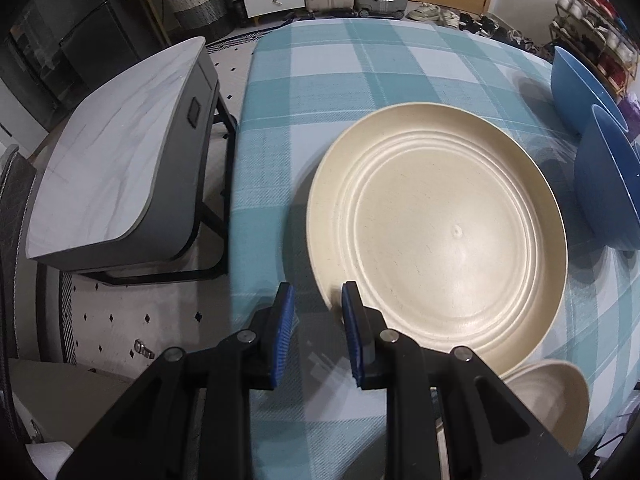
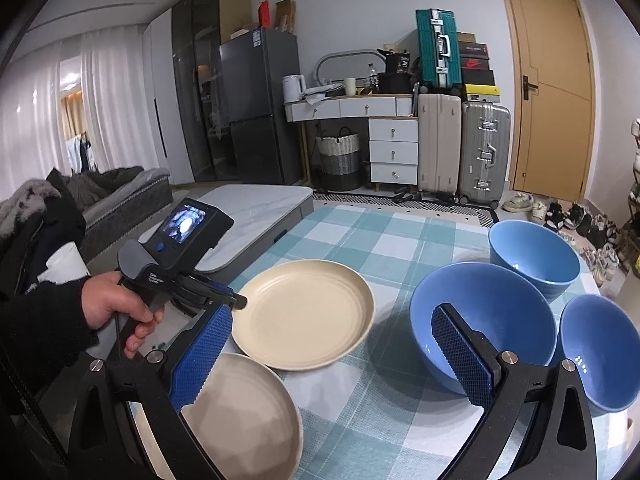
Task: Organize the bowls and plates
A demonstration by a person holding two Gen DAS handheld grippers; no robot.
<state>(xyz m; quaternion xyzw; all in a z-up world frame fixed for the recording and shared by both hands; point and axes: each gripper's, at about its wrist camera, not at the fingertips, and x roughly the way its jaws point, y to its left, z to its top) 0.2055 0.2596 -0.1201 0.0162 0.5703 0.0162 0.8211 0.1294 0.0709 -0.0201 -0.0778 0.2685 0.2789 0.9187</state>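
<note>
A large cream plate (image 1: 440,232) (image 2: 304,316) lies on the checked tablecloth (image 1: 360,72). My left gripper (image 1: 318,296) (image 2: 236,300) points down at the plate's near-left rim. Its blue pads stand a narrow gap apart with only cloth showing between them, and the right fingertip (image 1: 350,292) overlaps the rim. A smaller cream dish (image 1: 552,392) (image 2: 240,412) sits nearer, partly hidden by the fingers. Three blue bowls (image 2: 480,320) (image 2: 536,248) (image 2: 600,344) stand to the right, and the left wrist view shows two of them (image 1: 580,88) (image 1: 608,184). My right gripper (image 2: 332,312) hovers wide open with nothing in it.
The table's left edge (image 1: 236,200) drops to the floor beside a low marble-topped table (image 1: 112,168) (image 2: 256,216). A person's hand (image 2: 112,304) holds the left gripper. Suitcases (image 2: 484,152), white drawers (image 2: 394,152), a basket (image 2: 340,156) and shoes (image 2: 560,212) line the far wall.
</note>
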